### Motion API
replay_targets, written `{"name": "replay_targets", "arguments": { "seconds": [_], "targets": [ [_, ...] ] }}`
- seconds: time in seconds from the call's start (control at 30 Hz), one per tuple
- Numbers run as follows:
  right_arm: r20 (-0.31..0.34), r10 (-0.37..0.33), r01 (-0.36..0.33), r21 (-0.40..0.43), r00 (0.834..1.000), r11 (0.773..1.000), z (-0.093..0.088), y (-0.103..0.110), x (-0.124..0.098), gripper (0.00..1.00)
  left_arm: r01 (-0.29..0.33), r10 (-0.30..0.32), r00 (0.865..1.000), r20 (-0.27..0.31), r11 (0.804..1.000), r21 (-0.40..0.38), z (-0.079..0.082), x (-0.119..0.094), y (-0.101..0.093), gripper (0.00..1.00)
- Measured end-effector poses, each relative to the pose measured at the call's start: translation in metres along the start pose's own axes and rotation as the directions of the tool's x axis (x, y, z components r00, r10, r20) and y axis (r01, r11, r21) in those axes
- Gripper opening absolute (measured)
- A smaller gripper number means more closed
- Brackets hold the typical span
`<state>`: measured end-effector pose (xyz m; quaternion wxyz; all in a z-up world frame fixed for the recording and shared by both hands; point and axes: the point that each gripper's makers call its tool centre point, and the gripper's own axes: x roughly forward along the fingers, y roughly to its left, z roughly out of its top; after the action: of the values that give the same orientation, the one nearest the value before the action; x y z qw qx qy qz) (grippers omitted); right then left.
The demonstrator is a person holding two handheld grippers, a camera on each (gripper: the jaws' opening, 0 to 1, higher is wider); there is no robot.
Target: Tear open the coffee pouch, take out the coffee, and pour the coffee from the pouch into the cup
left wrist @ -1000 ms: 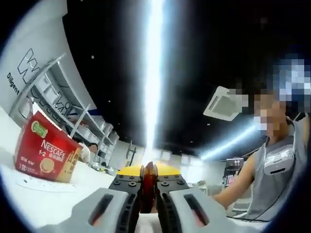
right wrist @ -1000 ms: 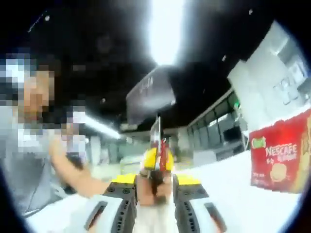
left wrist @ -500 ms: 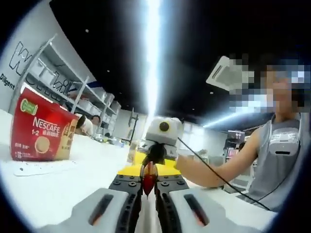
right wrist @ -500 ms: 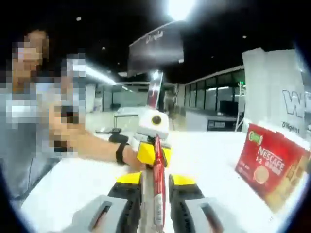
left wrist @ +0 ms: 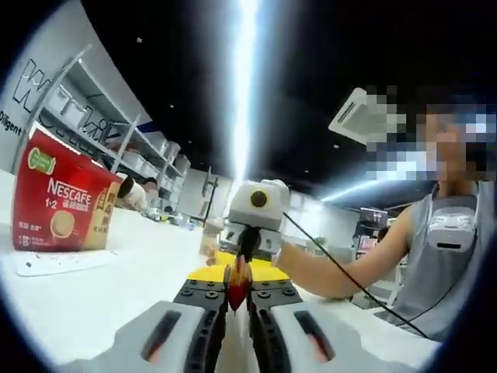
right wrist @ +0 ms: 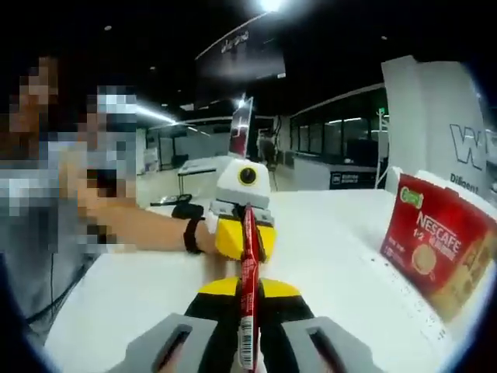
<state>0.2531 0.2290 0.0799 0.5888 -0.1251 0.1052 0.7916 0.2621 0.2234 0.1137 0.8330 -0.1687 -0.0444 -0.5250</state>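
Coffee pouch point(right wrist: 247, 287), a slim red stick, pinched edge-on between the closed jaws of the right tool point(right wrist: 247, 342), running forward from them toward the left tool point(right wrist: 242, 225). Far end seemingly caught by the left tool, whose jaws in the left gripper view are shut on a small red tip of the pouch point(left wrist: 238, 281), with the right tool point(left wrist: 250, 225) facing just beyond. Held taut between the two tools above the white surface point(right wrist: 334, 264), well apart from anything lying on it. No clear sign of a finished tear; whether a tear has begun at the pinched tip, too small to tell. Judged as the tearing step, near the start of the task: opening the pouch, getting the coffee out and pouring into the cup all left to do. No cup identifiable. Farther off, to the right in the right gripper view, red Nescafe box point(right wrist: 431, 252) standing on the surface. Beyond, a person's forearm point(right wrist: 147, 229) behind the left tool.
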Motion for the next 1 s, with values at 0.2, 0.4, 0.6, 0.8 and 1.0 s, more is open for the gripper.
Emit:
{"name": "replay_targets", "arguments": {
  "seconds": [0.2,0.4,0.6,0.8,1.0],
  "targets": [
    [0.084,0.028,-0.036,0.092,0.996,0.995,0.000,-0.003,0.015,0.08,-0.005,0.006,0.999,0.050,1.000,-0.005,0.010,-0.004,0.001,0.11],
    [0.113,0.064,-0.081,0.158,0.992,0.984,-0.006,0.002,0.036,0.08,0.007,-0.006,0.997,0.078,1.000,-0.024,0.015,-0.005,0.000,0.10],
    [0.241,0.058,-0.114,0.222,0.969,0.968,-0.003,0.005,0.056,0.08,-0.002,0.004,0.997,0.077,0.999,-0.033,0.015,-0.004,0.003,0.10],
    [0.343,0.003,-0.084,0.221,0.939,0.972,0.005,0.000,0.060,0.08,-0.027,0.024,0.991,0.128,0.999,0.022,0.023,-0.006,0.007,0.13],
    [0.356,-0.007,-0.076,0.221,0.935,0.972,0.002,0.001,0.058,0.08,-0.041,0.034,0.993,0.115,0.998,0.057,0.021,-0.005,0.007,0.14]
  ]
}}
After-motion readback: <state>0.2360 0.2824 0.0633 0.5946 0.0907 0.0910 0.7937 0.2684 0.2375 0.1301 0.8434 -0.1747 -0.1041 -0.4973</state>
